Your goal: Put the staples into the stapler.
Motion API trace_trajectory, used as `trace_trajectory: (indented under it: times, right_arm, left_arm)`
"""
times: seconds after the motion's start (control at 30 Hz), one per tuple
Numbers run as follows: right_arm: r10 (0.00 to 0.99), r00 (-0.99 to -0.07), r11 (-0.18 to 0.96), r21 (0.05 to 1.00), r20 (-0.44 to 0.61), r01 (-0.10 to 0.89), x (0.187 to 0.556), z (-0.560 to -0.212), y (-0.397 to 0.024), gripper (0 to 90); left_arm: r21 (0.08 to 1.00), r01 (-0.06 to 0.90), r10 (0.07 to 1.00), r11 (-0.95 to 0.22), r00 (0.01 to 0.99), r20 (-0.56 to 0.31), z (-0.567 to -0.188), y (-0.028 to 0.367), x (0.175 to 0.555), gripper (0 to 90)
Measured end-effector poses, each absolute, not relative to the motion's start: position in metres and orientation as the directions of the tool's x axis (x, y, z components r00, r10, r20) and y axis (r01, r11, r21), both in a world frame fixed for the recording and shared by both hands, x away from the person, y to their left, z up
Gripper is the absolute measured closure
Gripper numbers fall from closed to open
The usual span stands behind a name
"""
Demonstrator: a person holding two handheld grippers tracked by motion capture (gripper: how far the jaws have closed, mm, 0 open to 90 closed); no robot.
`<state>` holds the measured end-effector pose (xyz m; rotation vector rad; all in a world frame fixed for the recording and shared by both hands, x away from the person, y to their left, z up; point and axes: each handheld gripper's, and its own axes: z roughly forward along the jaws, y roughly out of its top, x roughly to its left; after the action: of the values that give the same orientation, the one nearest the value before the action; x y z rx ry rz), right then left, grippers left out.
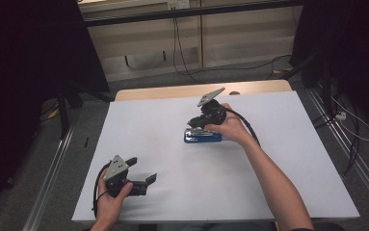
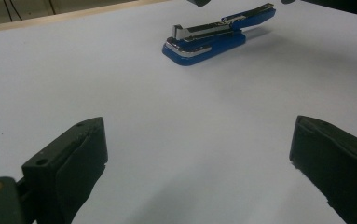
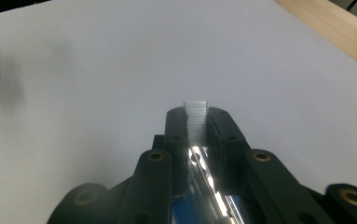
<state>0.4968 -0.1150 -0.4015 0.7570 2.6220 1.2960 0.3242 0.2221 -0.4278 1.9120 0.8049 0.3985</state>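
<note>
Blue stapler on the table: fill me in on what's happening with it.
A person works two tongs over a white table. The right tongs are closed on a strip of staples, held above the opened blue stapler as if loading it. The left tongs stand open and empty nearer the person, pointing toward the stapler.

I can't read any text, label, brand, number or sign anywhere here. Checked the blue plastic stapler with the shiny metal top (image 2: 212, 36), the white sheet covering the table (image 1: 172, 159) and the grey three-cornered plates on the grippers; all blank or too blurred for me to make out lettering.
</note>
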Motion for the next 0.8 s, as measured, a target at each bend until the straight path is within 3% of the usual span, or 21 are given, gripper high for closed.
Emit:
trace_trajectory:
  times: [0.3, 0.8]
  right_arm:
    - [0.466, -0.877, 0.531, 0.757, 0.116, 0.382, 0.5010, -0.4102, -0.1147, 79.1]
    - [0.387, -0.920, 0.604, 0.738, 0.057, 0.299, 0.5054, -0.4088, -0.1115, 79.2]
  left_arm:
    - [0.884, 0.360, 0.680, -0.297, 0.730, -0.069, -0.4278, 0.2217, 0.3242, 4.1]
    - [0.883, 0.356, 0.678, -0.304, 0.732, -0.062, -0.4276, 0.2213, 0.3237, 4.2]
